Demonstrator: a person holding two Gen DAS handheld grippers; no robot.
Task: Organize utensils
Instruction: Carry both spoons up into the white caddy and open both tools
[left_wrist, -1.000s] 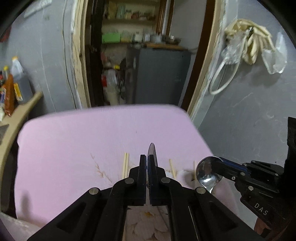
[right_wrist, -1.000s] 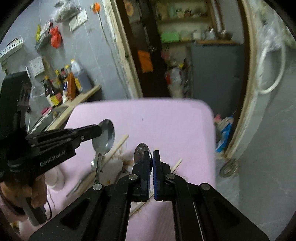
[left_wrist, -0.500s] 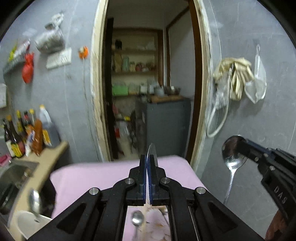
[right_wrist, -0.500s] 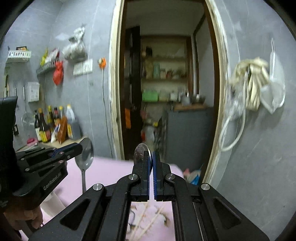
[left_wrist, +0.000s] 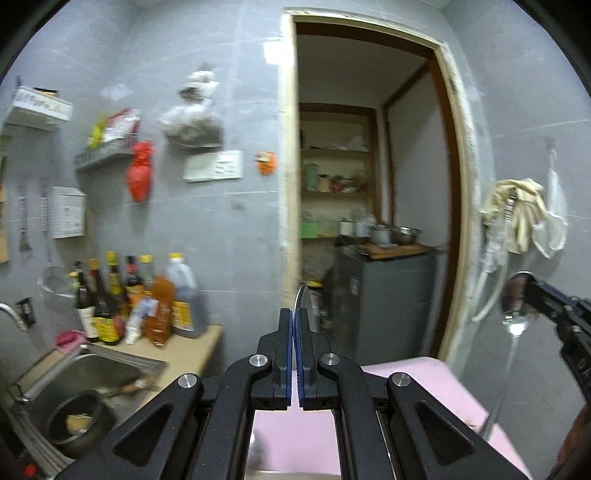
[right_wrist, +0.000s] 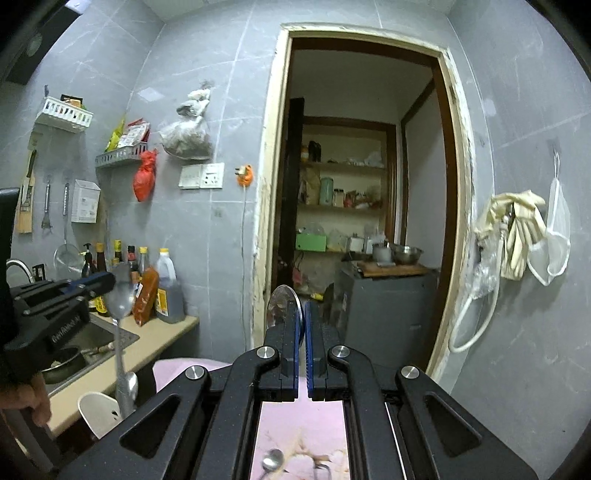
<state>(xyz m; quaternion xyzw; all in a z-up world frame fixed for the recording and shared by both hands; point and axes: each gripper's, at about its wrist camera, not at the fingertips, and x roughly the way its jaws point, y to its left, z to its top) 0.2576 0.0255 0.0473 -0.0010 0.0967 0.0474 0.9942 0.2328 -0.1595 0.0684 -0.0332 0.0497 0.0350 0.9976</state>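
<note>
Both tools point nearly level toward the doorway (right_wrist: 362, 206), the left tool (left_wrist: 294, 321) and right tool (right_wrist: 303, 314) each clenched on a spoon.

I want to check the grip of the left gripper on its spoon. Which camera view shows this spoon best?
The right wrist view: there the left gripper pinches the spoon by its bowl, and the handle hangs down in full. The left wrist view shows only the bowl's thin edge above its own shut fingertips.
</note>
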